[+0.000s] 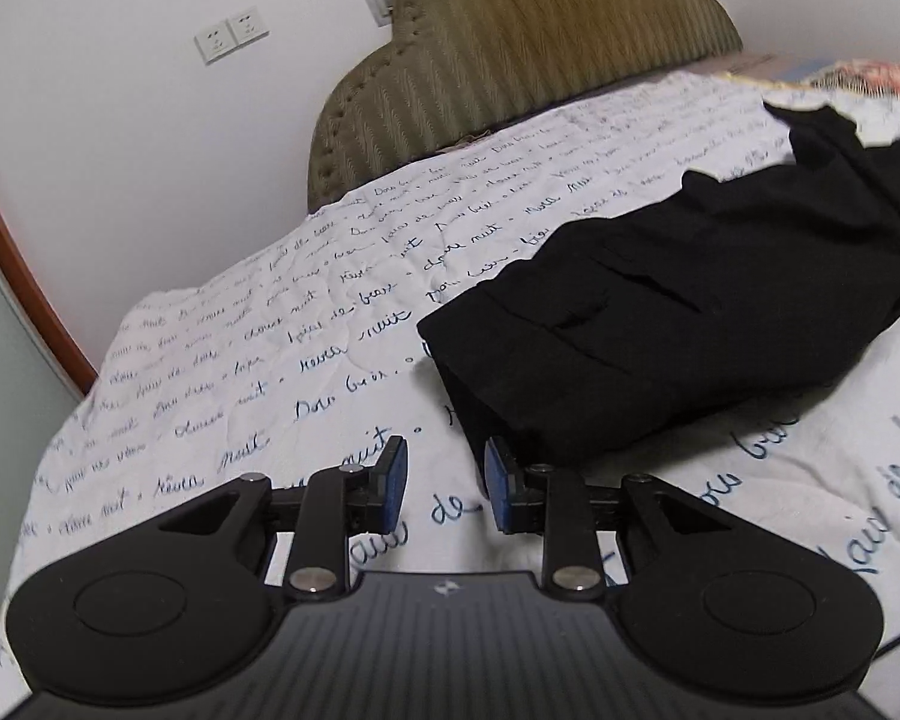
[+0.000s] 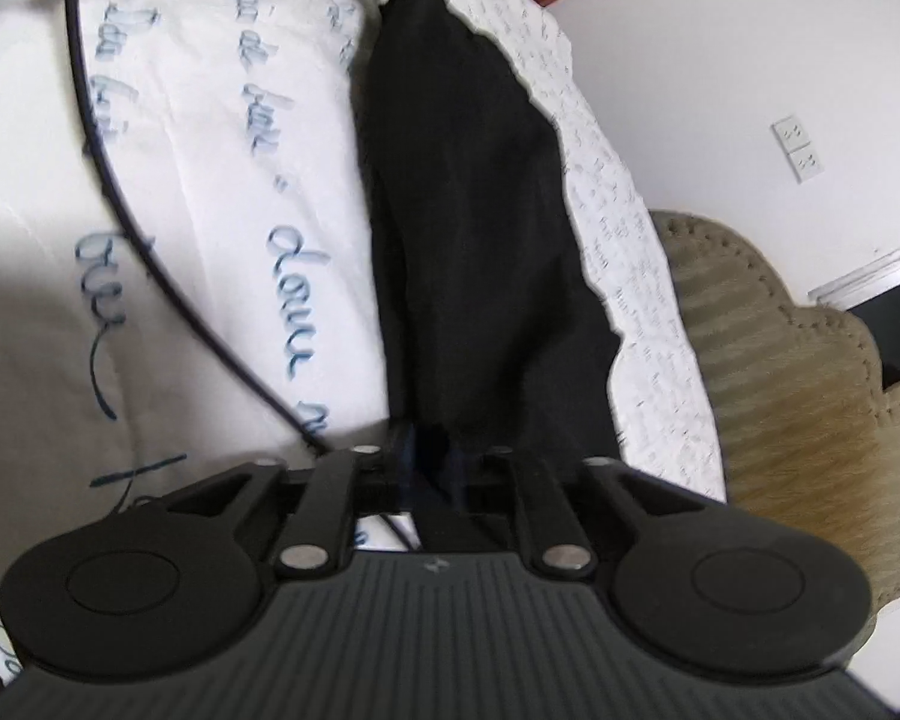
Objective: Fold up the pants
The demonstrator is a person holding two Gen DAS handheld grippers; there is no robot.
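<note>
The black pants (image 1: 678, 312) lie on the bed, waist end near me, legs running away to the upper right. My left gripper (image 1: 445, 483) is open and empty, its blue pads (image 1: 395, 477) just short of the waist corner. In the right wrist view the pants (image 2: 474, 228) stretch away from my right gripper (image 2: 435, 468), which is shut on the pants' near end; the fabric bunches between the fingers and hides the pads.
The white bedsheet with blue handwriting print (image 1: 306, 312) covers the bed. An olive padded headboard (image 1: 540, 42) stands behind it. A black cable (image 2: 120, 192) crosses the sheet. Wall sockets (image 1: 231, 36) sit on the white wall.
</note>
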